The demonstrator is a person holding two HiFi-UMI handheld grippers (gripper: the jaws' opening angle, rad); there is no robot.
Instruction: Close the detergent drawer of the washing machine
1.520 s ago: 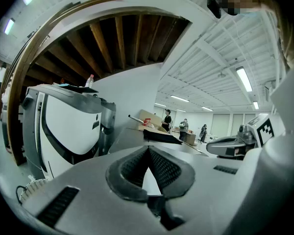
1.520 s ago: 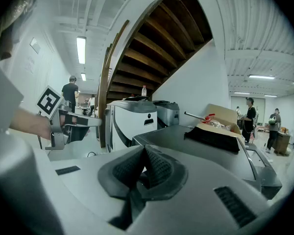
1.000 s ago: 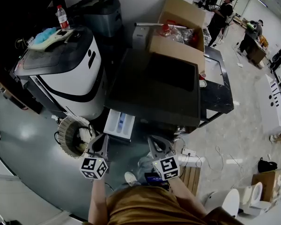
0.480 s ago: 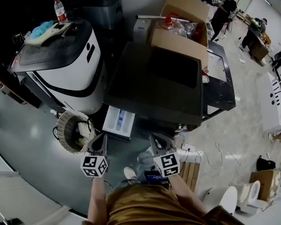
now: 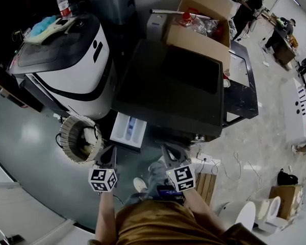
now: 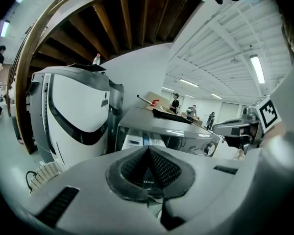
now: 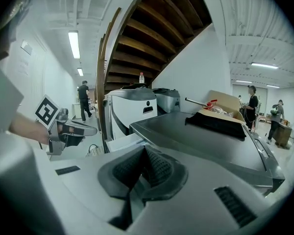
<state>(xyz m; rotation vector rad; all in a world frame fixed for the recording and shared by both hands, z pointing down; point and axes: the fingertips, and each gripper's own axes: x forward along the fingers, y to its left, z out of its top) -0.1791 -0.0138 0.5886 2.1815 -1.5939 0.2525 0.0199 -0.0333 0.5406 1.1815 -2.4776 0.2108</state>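
Jaws of the left gripper [image 6: 148, 151] are pressed together, pad against pad, with nothing between them. The right gripper [image 7: 145, 150] is the same: its jaws are closed and empty. Both grippers hang low over the floor, side by side, and touch nothing.

Ahead of the jaws is the detergent drawer [image 5: 128, 130]. It is a little to the right of the left jaws and further to the left of the right jaws, with a clear gap to both. It is pulled out of the front of the dark washing machine [image 5: 168, 86], near the machine's upper left corner. Its white tray is open upward and there is a blue part inside.

Its long axis runs from the machine front out toward the jaws. The front panel faces the person, so the closing direction is straight away from the jaws, into the machine.

I judge the drawer to be thin hard plastic — light, stiff and hollow, and sliding on a guide. It needs no grasp. Closed jaws make a blunt tip, and the best place for it is the flat front panel, near its middle. A push at one corner could twist the tray and jam it. The plastic looks smooth, so the tip may slip sideways if the push is not square. The left jaws are nearer to that line.

To the left of the left jaws stands a woven basket [image 5: 80, 139]. Beyond it is a white machine [image 5: 66, 60] — well apart from the drawer. Far behind the washing machine sits a cardboard box [image 5: 199, 29].
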